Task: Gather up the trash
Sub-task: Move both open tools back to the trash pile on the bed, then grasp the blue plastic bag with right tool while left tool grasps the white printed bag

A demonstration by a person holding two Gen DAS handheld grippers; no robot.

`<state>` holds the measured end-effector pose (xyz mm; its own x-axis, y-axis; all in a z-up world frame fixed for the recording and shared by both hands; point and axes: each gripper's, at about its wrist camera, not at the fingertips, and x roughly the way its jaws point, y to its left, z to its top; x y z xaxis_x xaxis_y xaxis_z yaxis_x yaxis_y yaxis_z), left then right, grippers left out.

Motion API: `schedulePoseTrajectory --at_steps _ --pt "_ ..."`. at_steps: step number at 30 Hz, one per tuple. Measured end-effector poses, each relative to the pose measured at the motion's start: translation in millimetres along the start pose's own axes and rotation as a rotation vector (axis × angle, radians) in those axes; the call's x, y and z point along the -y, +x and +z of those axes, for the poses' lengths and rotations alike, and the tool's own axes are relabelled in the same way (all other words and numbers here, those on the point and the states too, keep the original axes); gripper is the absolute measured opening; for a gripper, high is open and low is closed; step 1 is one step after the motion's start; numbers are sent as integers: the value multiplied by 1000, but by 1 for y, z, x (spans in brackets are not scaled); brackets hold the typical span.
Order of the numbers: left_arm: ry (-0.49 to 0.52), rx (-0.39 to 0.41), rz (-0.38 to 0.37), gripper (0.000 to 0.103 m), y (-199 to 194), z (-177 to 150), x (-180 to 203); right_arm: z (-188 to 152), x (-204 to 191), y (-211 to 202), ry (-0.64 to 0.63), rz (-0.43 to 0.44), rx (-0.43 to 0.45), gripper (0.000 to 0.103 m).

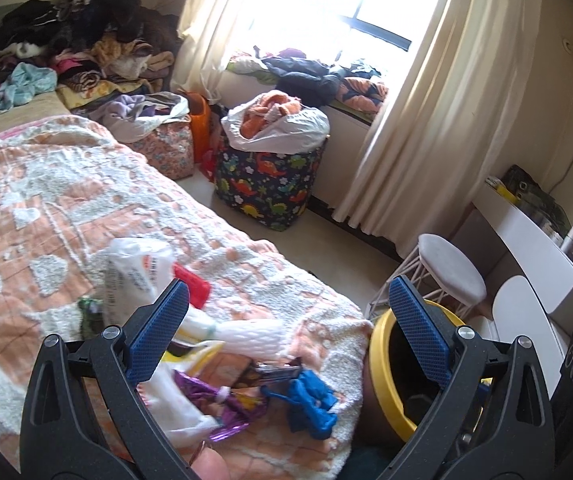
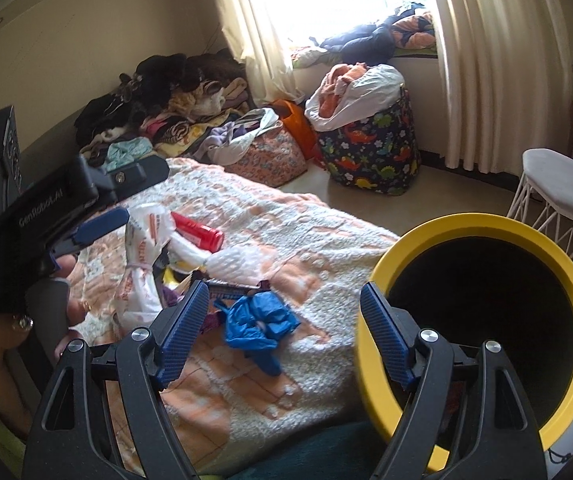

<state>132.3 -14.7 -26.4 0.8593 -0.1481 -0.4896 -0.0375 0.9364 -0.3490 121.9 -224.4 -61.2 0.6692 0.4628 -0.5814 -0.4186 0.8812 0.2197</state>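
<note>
Trash lies scattered on the orange-and-white bed blanket (image 1: 46,200): a crumpled blue plastic piece (image 1: 310,400) (image 2: 258,320), a purple foil wrapper (image 1: 222,404), a white printed bag (image 1: 134,272) (image 2: 142,272), a red bottle (image 2: 198,234) and white foam wrap (image 2: 242,260). A yellow-rimmed bin (image 2: 478,232) (image 1: 382,360) stands beside the bed's right edge. My left gripper (image 1: 290,320) hovers open over the pile, holding nothing. My right gripper (image 2: 284,320) is open and empty, the blue piece ahead between its fingers, the bin mouth by its right finger.
A dinosaur-print basket (image 1: 270,184) and a floral bag (image 1: 170,148), both stuffed with clothes, stand on the floor past the bed. Piled clothes (image 1: 78,40) cover the bed's far end. A white stool (image 2: 558,196), long curtains (image 1: 426,120) and a white desk (image 1: 534,248) lie right.
</note>
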Motion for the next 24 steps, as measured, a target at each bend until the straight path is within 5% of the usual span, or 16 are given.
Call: schedulePoseTrajectory --at_steps 24 --pt "-100 -10 134 92 -9 -3 -80 -11 -36 62 -131 -18 -164 76"
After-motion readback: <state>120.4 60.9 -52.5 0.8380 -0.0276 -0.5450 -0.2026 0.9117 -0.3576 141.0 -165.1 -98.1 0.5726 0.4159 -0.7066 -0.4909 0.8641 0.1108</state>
